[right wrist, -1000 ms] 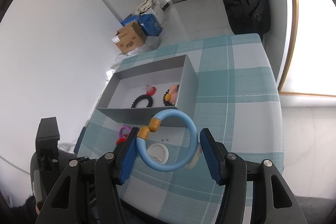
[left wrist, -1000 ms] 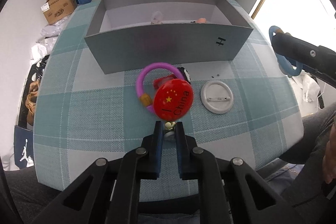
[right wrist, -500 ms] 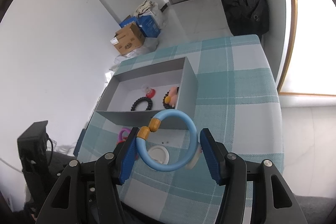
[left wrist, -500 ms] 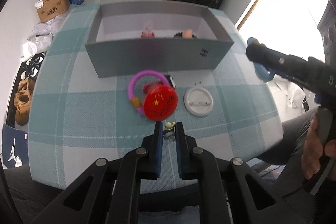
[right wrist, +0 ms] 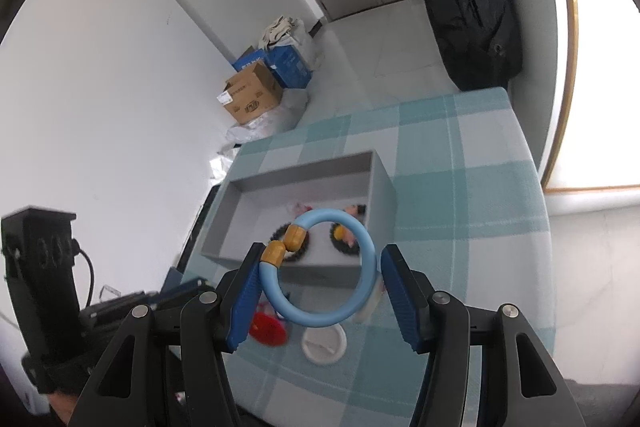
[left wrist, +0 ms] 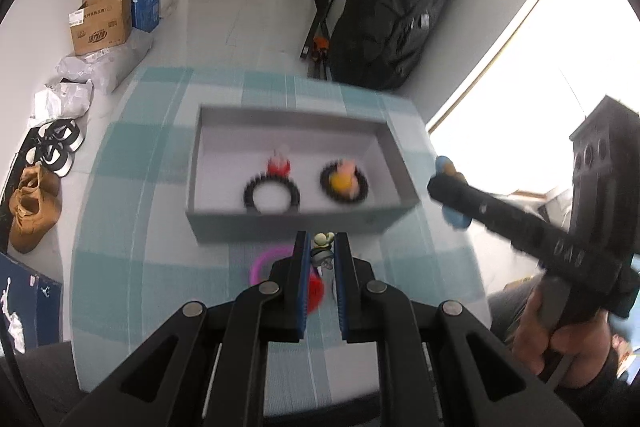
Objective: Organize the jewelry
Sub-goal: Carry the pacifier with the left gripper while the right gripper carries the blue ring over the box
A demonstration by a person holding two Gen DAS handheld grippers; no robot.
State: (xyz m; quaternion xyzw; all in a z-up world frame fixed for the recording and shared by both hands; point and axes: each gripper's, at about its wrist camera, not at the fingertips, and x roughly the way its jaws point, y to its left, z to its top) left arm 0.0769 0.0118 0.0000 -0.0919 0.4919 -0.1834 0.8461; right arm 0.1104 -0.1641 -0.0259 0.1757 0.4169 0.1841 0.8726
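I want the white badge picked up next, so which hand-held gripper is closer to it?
Hard to call. The left hand-held gripper holds a small charm above the white badge; the right hand-held gripper, gripping the blue ring, hovers over it too.

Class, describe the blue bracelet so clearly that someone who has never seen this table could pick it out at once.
Start at the grey box on the checked tablecloth. In front of it the right gripper holds the blue bracelet in the air between its fingers. It is the only sky-blue ring, with two yellow beads where its ends meet; the rings in the box are black.
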